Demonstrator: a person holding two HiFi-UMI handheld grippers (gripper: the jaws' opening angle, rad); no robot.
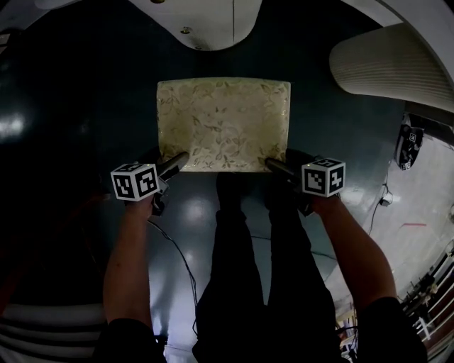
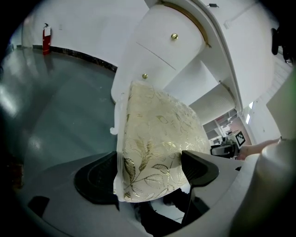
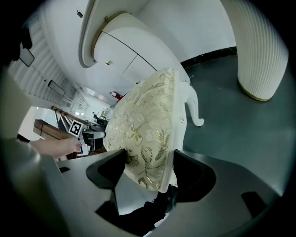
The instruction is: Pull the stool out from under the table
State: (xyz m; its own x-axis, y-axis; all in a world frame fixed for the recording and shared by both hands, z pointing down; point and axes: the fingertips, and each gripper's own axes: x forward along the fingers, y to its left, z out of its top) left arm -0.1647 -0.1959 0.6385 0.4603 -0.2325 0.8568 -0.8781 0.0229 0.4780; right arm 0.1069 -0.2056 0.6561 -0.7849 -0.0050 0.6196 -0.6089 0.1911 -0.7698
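The stool [image 1: 223, 124] has a cream cushion with a gold leaf pattern and white legs; it stands on the dark floor just in front of the white table [image 1: 206, 21]. My left gripper [image 1: 172, 164] is shut on the stool's near left corner, the cushion edge [image 2: 143, 171] pinched between its jaws. My right gripper [image 1: 275, 166] is shut on the near right corner, clamping the cushion edge [image 3: 152, 157]. A white curved stool leg [image 3: 194, 109] shows in the right gripper view.
The white table has drawers with small gold knobs [image 2: 174, 36]. A ribbed white round pedestal [image 1: 394, 64] stands at the right. The person's dark trouser legs [image 1: 248, 269] stand right behind the stool. A cable [image 1: 177, 255] lies on the floor.
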